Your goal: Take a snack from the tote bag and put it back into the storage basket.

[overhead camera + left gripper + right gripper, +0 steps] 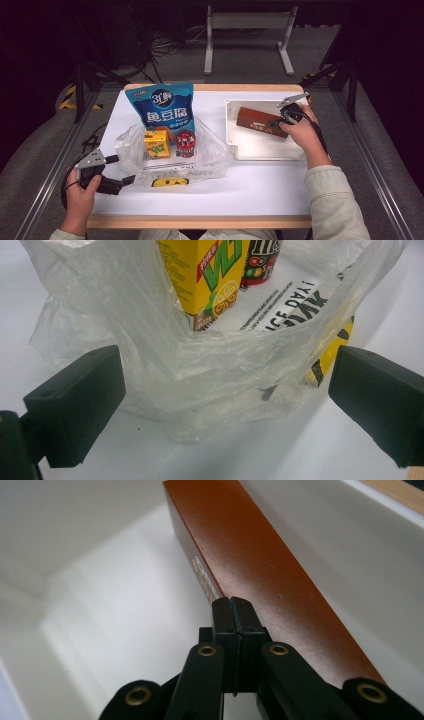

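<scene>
Brown box [261, 121] in the white tray [260, 150] at far right, under the closed, empty right hand-held gripper [233, 601]; best regripped across its width, left hand-held gripper [220, 405] wide open beside the plastic bag [165, 355] near left.

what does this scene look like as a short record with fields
surface: white table
left gripper: fingers wide open at the edge of the clear plastic bag
in bag: yellow drink carton, dark red can
behind bag: blue snack pouch, upright
right gripper: fingers closed together, over the brown box, gripping nothing
brown box location: inside the white tray
</scene>
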A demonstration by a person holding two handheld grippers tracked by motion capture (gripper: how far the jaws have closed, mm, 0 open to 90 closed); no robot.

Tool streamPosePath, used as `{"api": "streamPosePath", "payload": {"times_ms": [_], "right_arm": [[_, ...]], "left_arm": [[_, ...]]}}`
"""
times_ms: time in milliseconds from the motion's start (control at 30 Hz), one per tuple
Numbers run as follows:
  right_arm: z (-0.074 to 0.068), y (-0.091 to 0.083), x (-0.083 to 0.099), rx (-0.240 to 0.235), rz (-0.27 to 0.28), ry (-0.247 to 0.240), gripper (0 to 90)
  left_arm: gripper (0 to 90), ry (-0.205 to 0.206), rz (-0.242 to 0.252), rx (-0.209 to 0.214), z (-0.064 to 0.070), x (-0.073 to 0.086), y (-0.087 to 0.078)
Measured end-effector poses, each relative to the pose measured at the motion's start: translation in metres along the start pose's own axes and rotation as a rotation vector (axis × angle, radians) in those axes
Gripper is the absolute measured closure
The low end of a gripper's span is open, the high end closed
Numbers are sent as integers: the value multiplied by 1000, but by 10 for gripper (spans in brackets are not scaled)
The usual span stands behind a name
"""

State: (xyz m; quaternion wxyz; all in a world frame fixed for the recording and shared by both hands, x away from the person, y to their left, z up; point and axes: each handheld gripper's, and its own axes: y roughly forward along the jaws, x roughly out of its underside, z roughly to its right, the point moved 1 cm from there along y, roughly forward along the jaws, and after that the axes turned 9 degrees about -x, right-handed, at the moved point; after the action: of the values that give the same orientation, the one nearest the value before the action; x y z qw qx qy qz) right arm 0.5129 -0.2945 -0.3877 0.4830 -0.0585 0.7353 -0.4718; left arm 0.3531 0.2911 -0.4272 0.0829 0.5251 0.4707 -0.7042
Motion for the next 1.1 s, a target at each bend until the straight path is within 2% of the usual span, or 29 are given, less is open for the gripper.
{"api": "streamPosePath", "payload": {"times_ms": [333,467,633,700,867,1000,1100], "right_arm": [[12,2,0,110,5,49,900],[16,3,-1,147,5,52,900],[17,3,-1,144,15,73,900],[16,3,-1,127,21,84,900],[10,-2,-6,98,59,71,871],[2,-9,-15,79,102,56,807],[-5,-15,-24,52,151,43,716]], "left_arm": [[24,0,-1,0,0,0,0],[24,4,0,-1,0,0,0],[24,1,2,-3,-1,1,-1],[24,2,3,-3,-1,0,-1],[24,0,4,-5,-1,0,-1],[24,-5,9,-4,-1,0,-1],[24,4,12,-4,-1,-1,-1]]}}
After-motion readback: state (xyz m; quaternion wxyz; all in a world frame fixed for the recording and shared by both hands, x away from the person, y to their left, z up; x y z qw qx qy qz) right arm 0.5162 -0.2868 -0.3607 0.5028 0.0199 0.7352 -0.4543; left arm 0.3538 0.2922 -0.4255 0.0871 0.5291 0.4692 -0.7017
